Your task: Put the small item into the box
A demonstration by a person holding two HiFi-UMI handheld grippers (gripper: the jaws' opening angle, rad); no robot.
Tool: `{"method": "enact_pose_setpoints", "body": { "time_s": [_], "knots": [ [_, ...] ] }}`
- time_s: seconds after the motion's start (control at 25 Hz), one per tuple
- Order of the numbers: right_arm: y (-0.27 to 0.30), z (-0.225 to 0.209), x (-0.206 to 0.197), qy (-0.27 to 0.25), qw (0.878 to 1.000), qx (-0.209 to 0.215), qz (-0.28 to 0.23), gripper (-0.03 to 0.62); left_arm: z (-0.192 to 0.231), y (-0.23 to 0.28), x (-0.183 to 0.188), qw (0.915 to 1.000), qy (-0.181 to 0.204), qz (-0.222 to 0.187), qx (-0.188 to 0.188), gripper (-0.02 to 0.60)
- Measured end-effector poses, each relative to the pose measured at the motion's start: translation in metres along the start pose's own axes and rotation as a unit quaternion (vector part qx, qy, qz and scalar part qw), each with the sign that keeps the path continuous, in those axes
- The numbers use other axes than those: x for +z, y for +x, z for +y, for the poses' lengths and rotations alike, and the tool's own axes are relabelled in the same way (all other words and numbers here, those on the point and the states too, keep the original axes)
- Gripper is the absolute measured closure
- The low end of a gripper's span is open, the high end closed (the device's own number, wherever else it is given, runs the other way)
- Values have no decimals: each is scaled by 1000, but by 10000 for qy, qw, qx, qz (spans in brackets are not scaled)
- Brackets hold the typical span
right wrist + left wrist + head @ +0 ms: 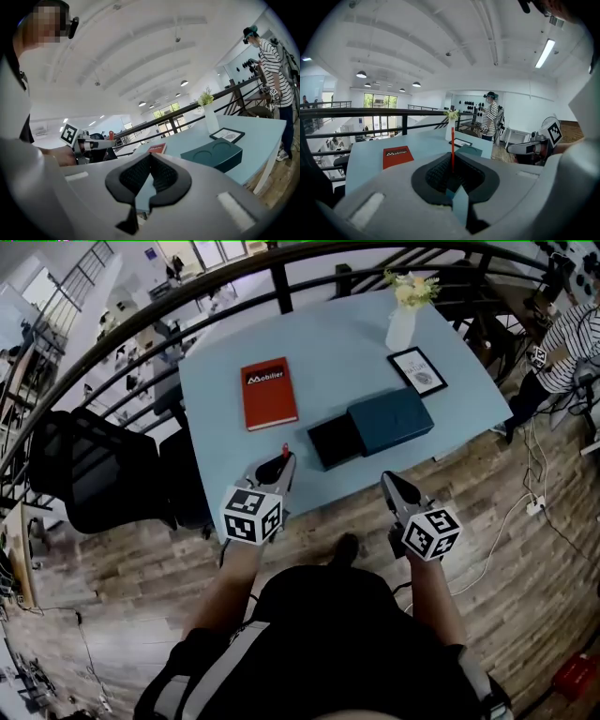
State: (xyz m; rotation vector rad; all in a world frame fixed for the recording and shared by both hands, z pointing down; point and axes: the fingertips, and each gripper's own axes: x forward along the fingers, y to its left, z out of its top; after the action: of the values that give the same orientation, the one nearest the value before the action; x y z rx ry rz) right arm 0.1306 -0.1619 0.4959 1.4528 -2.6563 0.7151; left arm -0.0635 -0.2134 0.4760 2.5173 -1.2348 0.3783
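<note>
A thin red stick-like item (452, 140) stands upright between the jaws of my left gripper (452, 161), which is shut on it. In the head view that gripper (283, 463) hovers over the table's near edge, the red item (285, 448) poking out of its tip. The dark teal box (391, 420) lies at mid-table with its black inner tray (336, 440) slid out toward the left gripper. My right gripper (389, 480) hangs just off the near edge, right of the tray. Its jaws (150, 157) meet with nothing between them. The box (218, 154) lies ahead of it.
A red book (269, 392) lies left of the box on the light blue table (216, 409). A white vase with flowers (402, 322) and a framed picture (418, 370) stand at the far right. A black railing (278, 277) runs behind; a person in stripes (562, 348) stands right.
</note>
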Motion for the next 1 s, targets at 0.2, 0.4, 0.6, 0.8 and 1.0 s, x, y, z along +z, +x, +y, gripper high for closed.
{"method": "enact_pose_setpoints", "body": {
  "time_s": [0.2, 0.4, 0.6, 0.8, 1.0],
  "knots": [
    [19, -19, 13, -246, 9994, 173, 147, 592, 3, 22, 12, 9999, -62, -75, 109, 560],
    [40, -16, 19, -247, 9989, 321, 221, 592, 17, 28, 12, 9997, -164, -83, 176, 560],
    [63, -11, 21, -173, 9992, 222, 297, 592, 43, 30, 20, 9996, -188, -176, 118, 560],
    [95, 8, 25, -359, 9983, 157, 426, 592, 76, 32, 26, 9995, -214, -229, -18, 560],
    [119, 20, 22, -317, 9984, -13, 464, 592, 96, 37, 17, 9994, -226, -128, -242, 560]
  ]
}}
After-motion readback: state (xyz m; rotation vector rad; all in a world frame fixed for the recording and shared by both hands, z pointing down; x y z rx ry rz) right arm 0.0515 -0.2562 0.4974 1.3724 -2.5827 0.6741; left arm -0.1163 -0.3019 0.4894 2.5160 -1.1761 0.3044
